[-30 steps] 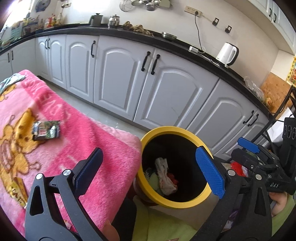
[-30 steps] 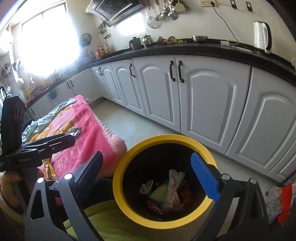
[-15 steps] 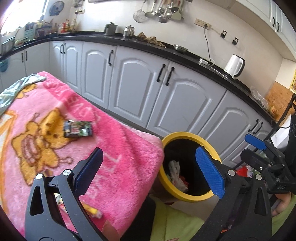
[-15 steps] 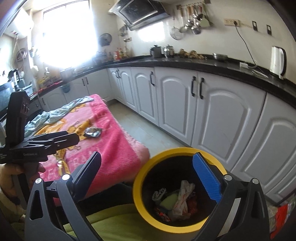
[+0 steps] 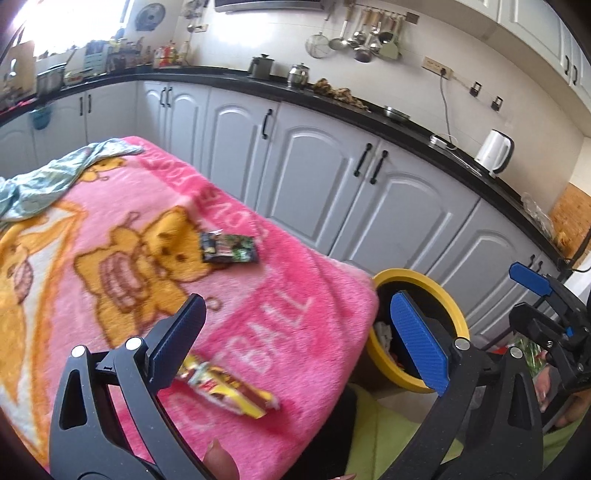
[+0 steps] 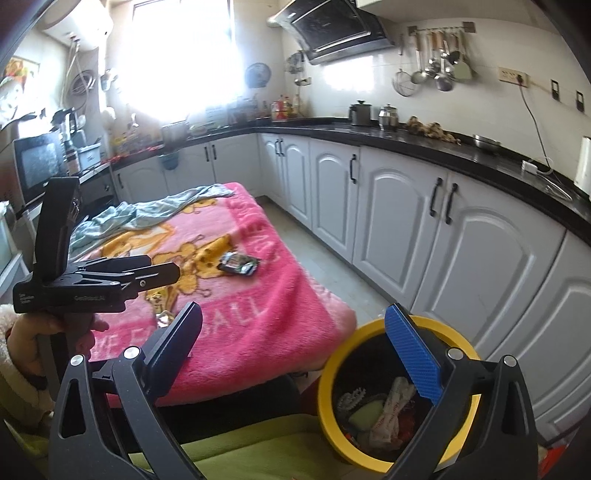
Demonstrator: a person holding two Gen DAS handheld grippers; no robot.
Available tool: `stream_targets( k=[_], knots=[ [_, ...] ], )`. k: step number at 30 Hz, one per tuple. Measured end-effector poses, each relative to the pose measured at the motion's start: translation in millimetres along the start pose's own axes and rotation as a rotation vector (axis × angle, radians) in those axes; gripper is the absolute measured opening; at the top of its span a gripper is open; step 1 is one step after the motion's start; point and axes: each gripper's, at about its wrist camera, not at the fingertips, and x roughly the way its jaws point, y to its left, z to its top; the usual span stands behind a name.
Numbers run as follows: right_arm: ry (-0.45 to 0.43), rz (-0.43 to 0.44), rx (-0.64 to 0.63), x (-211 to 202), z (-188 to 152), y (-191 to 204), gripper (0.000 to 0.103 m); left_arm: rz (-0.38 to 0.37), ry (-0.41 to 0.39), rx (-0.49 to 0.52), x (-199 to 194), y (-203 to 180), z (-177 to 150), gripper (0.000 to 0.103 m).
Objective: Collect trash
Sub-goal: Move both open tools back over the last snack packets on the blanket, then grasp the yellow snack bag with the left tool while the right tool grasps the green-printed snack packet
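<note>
Wrapper (image 5: 226, 388), yellow with red print, lies on the pink blanket (image 5: 295, 325), long axis running from near left gripper (image 5: 295, 339) toward the blanket's near edge; jaws spread, empty. Right-wrist view: right gripper (image 6: 299, 354) released above yellow bin (image 6: 328, 373); dark packet (image 6: 238, 263) flat mid-blanket.

A home kitchen. Shown by white cabinets (image 6: 399, 214) under a black countertop (image 6: 424, 146), a range hood (image 6: 332, 29), ladles and strainers (image 6: 432, 70) hanging on a wall rail, an electric kettle (image 5: 493, 151), pots (image 6: 373, 114) by the wall, sauce bottles (image 6: 284, 105) below a bright window (image 6: 177, 55), and a microwave (image 6: 37, 162) at far left.
</note>
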Motion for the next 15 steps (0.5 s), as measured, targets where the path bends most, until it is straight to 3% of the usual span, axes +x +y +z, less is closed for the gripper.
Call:
stream_targets(
  k=[15],
  knots=[
    [0.039, 0.075, -0.071, 38.0, 19.0, 42.1, 0.096, 0.082, 0.028, -0.083, -22.2, 58.0, -21.6, 0.092]
  ],
)
